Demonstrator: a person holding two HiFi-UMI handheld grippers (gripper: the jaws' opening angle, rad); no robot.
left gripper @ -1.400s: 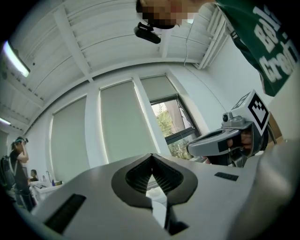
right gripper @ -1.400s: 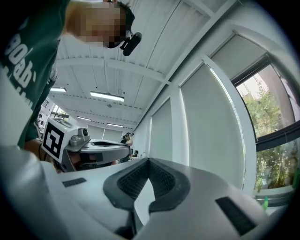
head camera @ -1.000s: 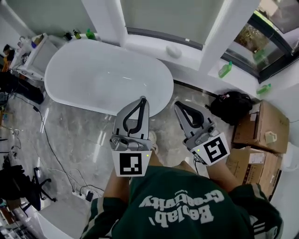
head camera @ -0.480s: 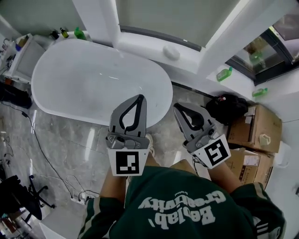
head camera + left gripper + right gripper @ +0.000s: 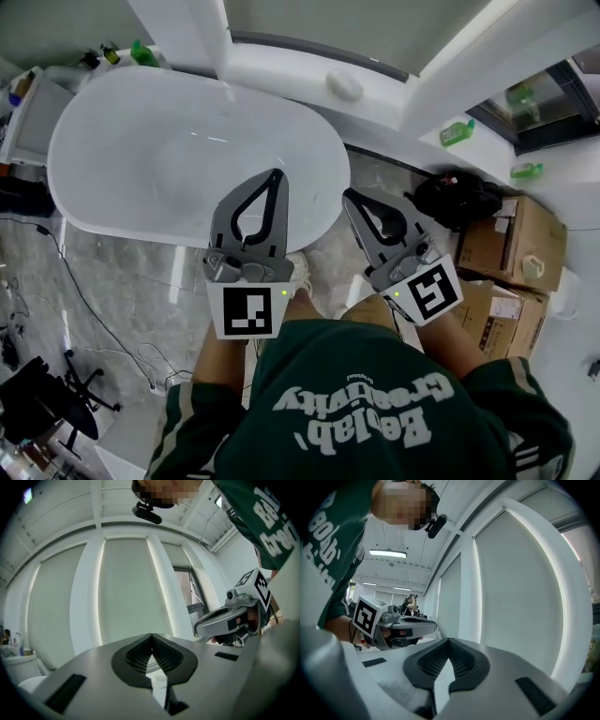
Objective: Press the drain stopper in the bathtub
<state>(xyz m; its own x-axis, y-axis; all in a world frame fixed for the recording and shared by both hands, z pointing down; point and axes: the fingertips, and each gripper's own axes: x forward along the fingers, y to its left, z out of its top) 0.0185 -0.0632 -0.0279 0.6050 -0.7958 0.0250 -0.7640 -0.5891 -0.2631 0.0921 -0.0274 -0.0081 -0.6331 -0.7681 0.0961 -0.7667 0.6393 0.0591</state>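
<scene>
**A:** Green sweatshirt point(image 5: 356, 403) nearest the camera, then both tools held out level ahead of it. Are they carrying anything?

**B:** No. The left gripper point(image 5: 276, 174) has its jaws tip to tip, with nothing between the ribbed pads. The right gripper point(image 5: 348, 195) is closed and empty in the same way. Neither one touches anything.

**A:** And the tub?

**B:** The bathtub point(image 5: 141, 141) stands just beyond them on the marble floor point(image 5: 131, 272). From the head view the left tool's tip overlaps its near rim. The right tool's tip hangs over the floor beside the tub's end.

**A:** Where's the drain stopper?

**B:** Somewhere in that basin, presumably, but I can't pick it out. The inside reads as plain white.

**A:** So which step is this?

**B:** The approach, I'd judge, with nothing pressed yet. The next move calls for reaching over the rim, finding the drain, and bringing one closed tip straight down on the stopper. Shut jaws make a good blunt point for that.

**A:** Anything farther back?

**B:** A white window ledge point(image 5: 291, 80) behind the tub, with a green bottle point(image 5: 457, 133) off to one side.
</scene>
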